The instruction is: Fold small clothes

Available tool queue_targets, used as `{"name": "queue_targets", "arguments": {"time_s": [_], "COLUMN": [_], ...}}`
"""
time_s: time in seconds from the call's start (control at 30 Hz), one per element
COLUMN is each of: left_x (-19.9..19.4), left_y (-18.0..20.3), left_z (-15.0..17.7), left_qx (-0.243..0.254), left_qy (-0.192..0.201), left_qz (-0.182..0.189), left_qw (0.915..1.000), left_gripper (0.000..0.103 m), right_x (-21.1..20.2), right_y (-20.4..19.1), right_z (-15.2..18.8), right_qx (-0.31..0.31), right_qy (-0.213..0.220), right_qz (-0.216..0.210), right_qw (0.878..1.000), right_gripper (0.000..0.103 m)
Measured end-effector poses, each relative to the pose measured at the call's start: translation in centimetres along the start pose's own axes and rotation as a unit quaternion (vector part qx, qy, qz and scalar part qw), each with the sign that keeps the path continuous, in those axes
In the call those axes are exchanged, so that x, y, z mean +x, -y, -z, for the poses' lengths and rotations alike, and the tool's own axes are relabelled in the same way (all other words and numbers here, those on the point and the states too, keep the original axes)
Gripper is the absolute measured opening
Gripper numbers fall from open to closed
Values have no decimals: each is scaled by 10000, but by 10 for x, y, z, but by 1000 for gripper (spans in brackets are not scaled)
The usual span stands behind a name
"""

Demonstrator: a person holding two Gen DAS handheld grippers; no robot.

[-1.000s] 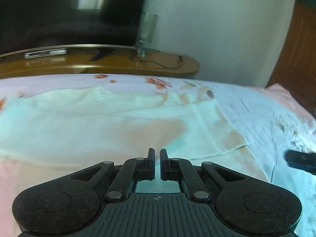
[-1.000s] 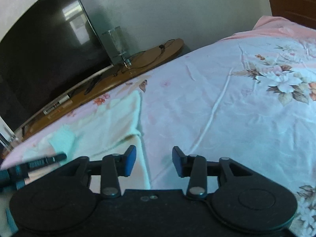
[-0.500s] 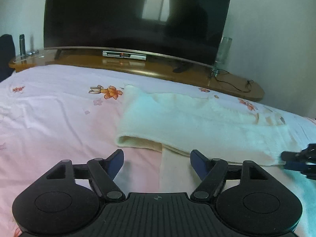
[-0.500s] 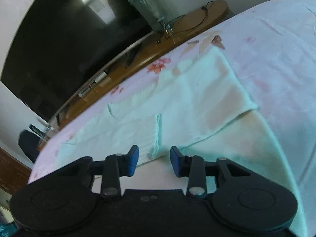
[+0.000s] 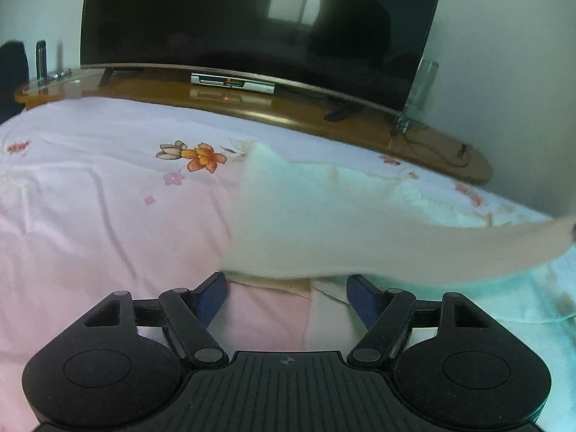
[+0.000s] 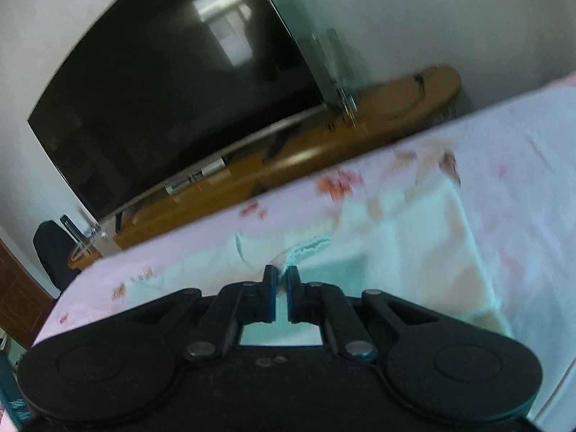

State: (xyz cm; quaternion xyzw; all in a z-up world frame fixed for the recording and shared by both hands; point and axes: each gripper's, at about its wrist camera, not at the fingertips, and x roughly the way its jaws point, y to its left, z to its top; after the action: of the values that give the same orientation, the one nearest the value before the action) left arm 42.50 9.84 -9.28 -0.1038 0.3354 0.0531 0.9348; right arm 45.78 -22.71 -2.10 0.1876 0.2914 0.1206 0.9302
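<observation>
- The cream garment (image 5: pixel 306 223) lies on the bed (image 5: pixel 108 216), spread from the middle toward the right in the left wrist view; its cloth is pale, soft and faintly fuzzy, with a scalloped edge showing in the right wrist view.
- A blurred strip of the garment sweeps off to the right edge of the left wrist view, and where it ends is cut off.
- The right wrist view is smeared by motion, so the folds and the print on the sheet are hard to make out.
- The right gripper (image 6: pixel 282 282) has its jaws drawn nearly together on a lifted edge of the garment; a bit of cloth shows between the tips.
- The left gripper (image 5: pixel 286 288) has its jaws spread wide, holding nothing, with the near edge of the garment just beyond the fingertips.
- The bed carries a pink and white sheet with orange flowers (image 5: pixel 199 156).
- Beyond the far edge stands a wooden counter (image 5: pixel 306 111) with a large dark television (image 5: pixel 252 25), a silver box (image 5: pixel 232 82) under the screen and a clear stand (image 5: pixel 421 86) at its right.
</observation>
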Motion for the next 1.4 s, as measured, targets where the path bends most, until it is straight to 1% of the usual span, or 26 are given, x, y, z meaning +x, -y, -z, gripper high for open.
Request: {"name": "queue_targets", "arguments": {"time_s": [0.03,0.13,0.2,0.3,0.4,0.57,0.6,0.63,0.67,0.8,0.93,1.07,1.17,1.23,1.27,1.3,1.33,1.37,1.4], "left_x": [2,3,3,4,4,7,7,8,8,7,5,-2,-10,-13,-15,-15,-12,-6,-3], "left_y": [1,-2,-2,1,-1,-4,-4,-5,-5,-3,-2,-1,3,6,6,6,7,7,6], "left_z": [0,1,1,2,0,-2,-3,-4,-5,-4,-3,-2,-3,-5,-6,-7,-8,-9,-8], "left_qx": [73,66,133,256,250,282,283,297,292,316,302,296,387,365,325,275,251,218,162], "left_qy": [-35,-34,-36,-16,14,-34,-56,-80,-101,-106,-103,35,285,428,507,549,476,348,271], "left_qz": [-36,-50,-51,-78,-23,49,68,96,138,165,186,212,315,364,405,451,444,399,419], "left_qw": [10000,10000,9999,9996,9997,9996,9996,9995,9994,9993,9993,9993,9983,9978,9974,9971,9976,9984,9986], "left_gripper": [73,73,73,73,73,73,70,65,62,58,53,53,53,53,46,36,21,17,16], "right_x": [-5,-11,-13,-14,-15,-27,-28,-27,-25,-12,-7,-5,-3,-3,-3,-3,-3,-3,-3], "right_y": [0,7,18,44,60,74,78,82,85,97,105,111,109,109,109,109,110,110,110], "right_z": [-5,-16,-17,-12,-7,-1,1,4,7,17,25,29,28,28,28,28,28,28,28], "right_qx": [-35,-47,-40,210,289,355,390,395,389,427,501,517,438,408,417,436,450,458,457], "right_qy": [97,246,281,179,44,128,76,7,-72,-282,-378,-437,-481,-492,-491,-488,-488,-489,-491], "right_qz": [7,86,274,527,623,702,719,764,828,946,982,948,940,943,942,938,937,941,945], "right_qw": [9999,9996,9992,9982,9976,9968,9966,9963,9958,9942,9932,9932,9934,9935,9935,9934,9934,9933,9933], "right_gripper": [6,6,6,6,6,6,6,6,6,6,6,6,7,7,7,7,7,7,7]}}
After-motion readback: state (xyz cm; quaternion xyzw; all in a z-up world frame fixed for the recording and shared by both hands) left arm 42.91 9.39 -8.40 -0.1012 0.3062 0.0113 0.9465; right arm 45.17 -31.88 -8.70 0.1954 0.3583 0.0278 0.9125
